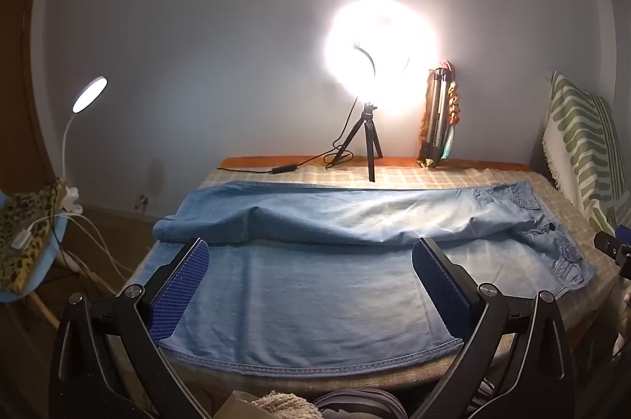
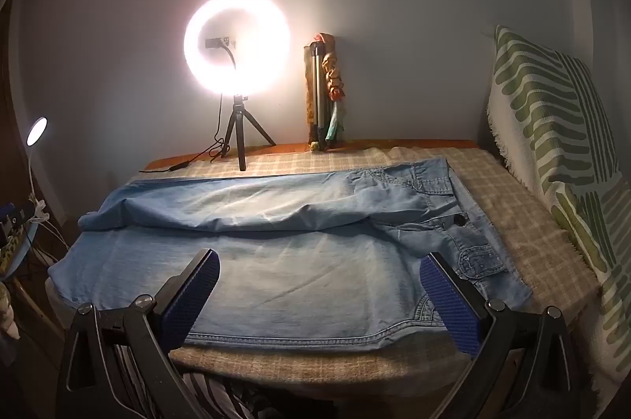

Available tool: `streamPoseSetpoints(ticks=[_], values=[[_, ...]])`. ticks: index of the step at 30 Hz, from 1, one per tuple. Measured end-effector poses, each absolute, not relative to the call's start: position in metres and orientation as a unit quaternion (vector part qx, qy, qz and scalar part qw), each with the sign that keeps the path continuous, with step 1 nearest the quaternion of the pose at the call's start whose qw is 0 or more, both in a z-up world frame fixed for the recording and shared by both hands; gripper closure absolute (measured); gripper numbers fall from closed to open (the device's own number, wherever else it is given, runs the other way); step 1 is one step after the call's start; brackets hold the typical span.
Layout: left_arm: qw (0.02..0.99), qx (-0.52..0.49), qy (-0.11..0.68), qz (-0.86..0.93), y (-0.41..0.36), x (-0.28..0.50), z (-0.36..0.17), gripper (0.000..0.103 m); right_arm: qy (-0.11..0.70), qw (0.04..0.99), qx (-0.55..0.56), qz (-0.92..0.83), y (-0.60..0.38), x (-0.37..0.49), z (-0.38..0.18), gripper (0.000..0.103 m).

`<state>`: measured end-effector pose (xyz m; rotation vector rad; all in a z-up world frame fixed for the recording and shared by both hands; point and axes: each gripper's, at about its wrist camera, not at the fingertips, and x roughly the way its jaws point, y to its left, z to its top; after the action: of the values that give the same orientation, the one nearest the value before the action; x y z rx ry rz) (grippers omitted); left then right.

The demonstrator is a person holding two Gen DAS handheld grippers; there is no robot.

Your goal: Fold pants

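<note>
Left wrist view: the left gripper (image 1: 311, 273) hovers with jaws spread wide and empty over the pants' (image 1: 335, 261) near hem, at the near edge of the worktop (image 1: 572, 221). The task stands at its opening step; the next move calls for pinching the near edge.

Right wrist view: the right gripper (image 2: 319, 285) also has jaws spread, holding nothing, above the waistband end. The pants are light blue denim, lying lengthwise across the checked cloth (image 2: 512, 206), far leg rumpled.
</note>
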<state>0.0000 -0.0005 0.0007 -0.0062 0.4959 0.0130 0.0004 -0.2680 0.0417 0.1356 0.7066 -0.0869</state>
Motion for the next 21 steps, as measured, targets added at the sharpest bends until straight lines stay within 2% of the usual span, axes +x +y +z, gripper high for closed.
streamPoseSetpoints(ticks=[21], values=[[0.971,-0.007,0.238,0.014,0.0046,0.0034,0.0000,0.001,0.349,0.934,0.060,-0.041,-0.2663,0.0049,0.0375,0.000]])
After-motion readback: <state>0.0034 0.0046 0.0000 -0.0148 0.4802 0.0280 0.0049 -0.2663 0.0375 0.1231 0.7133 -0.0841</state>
